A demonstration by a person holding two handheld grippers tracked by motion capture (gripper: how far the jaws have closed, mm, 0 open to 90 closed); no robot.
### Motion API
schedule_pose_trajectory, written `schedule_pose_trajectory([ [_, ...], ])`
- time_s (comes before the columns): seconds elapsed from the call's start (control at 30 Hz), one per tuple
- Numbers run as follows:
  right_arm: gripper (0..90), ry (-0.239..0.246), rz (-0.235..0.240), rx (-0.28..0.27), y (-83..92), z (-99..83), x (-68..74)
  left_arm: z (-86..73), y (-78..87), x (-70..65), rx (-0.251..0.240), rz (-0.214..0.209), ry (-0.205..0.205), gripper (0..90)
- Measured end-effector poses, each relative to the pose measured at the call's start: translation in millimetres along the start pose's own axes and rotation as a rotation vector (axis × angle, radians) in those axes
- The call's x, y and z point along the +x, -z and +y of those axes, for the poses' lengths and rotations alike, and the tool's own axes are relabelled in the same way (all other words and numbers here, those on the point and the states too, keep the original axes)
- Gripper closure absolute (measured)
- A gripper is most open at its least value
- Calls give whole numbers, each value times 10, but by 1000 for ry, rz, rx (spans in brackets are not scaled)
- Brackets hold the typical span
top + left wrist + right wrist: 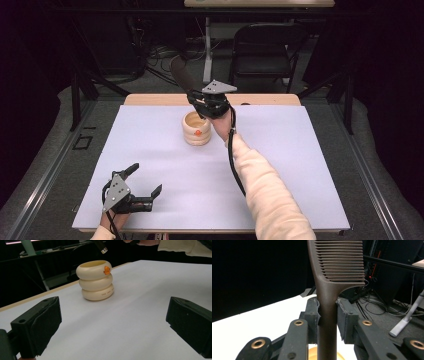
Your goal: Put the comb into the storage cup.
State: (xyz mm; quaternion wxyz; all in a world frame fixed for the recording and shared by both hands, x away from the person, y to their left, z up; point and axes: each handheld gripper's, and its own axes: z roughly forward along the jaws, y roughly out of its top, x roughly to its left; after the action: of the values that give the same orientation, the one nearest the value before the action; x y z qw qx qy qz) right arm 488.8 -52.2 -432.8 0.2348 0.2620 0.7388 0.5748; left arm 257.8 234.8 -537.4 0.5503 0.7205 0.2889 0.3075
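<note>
On cream holder (96,281), unreadable small print.

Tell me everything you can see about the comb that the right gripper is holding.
The comb is dark brown, matte and plastic-looking, with a long round handle widening into a head of fine, close-set teeth. The right gripper clamps the handle between its pads, so the comb stands roughly upright, teeth end uppermost, tilted away in the high view. Its lower end points down into the mouth of the cream ringed holder; whether it touches the holder cannot be told.
</note>
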Motion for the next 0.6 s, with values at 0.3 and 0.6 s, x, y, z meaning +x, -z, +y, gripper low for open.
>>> schedule_pose_trajectory([
  [0.3,721,0,12,12,-58,-27,38,0,-1,0,1,1,-1,0],
  [0.6,721,2,13,8,-101,-57,41,-1,2,1,1,2,2,0],
])
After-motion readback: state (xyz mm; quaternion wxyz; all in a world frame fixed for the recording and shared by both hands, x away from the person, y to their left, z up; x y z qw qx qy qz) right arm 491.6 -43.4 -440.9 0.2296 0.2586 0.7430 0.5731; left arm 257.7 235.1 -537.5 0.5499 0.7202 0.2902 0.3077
